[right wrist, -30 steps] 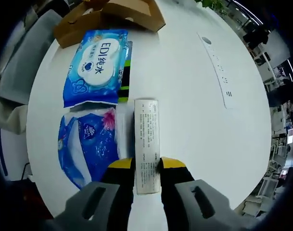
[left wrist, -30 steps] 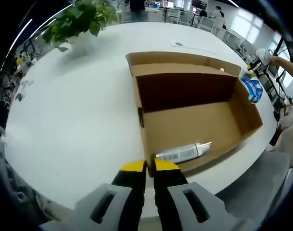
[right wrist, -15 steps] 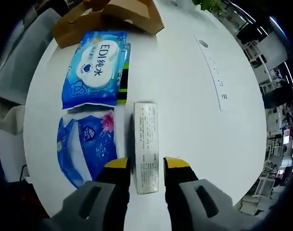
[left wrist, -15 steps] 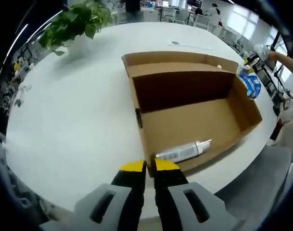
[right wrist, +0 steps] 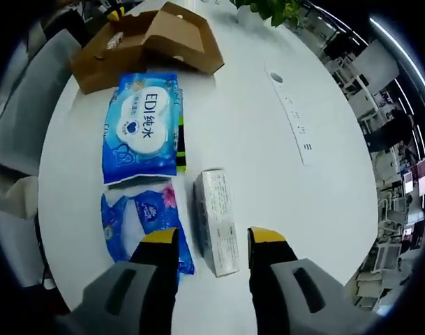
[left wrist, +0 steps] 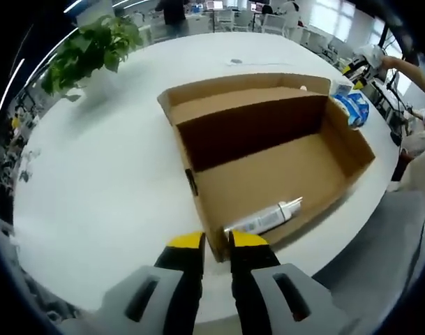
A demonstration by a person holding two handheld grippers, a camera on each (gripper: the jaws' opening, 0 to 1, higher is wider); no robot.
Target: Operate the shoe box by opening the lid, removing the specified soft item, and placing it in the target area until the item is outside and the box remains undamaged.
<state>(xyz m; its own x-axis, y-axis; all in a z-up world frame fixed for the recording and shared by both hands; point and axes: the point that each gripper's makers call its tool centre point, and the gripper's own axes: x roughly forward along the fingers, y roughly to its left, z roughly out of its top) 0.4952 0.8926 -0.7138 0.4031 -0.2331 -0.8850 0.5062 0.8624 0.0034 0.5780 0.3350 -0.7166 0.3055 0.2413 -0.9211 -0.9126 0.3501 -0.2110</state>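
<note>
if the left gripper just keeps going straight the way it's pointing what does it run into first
Most likely the near corner of the open shoe box: the left gripper has its jaws slightly apart on either side of that cardboard edge. Just past it, the tube lies inside the box. Depth is hard to judge.

Open-plan office: large white table (left wrist: 107, 174), potted plant (left wrist: 86, 52), desks and chairs beyond.
</note>
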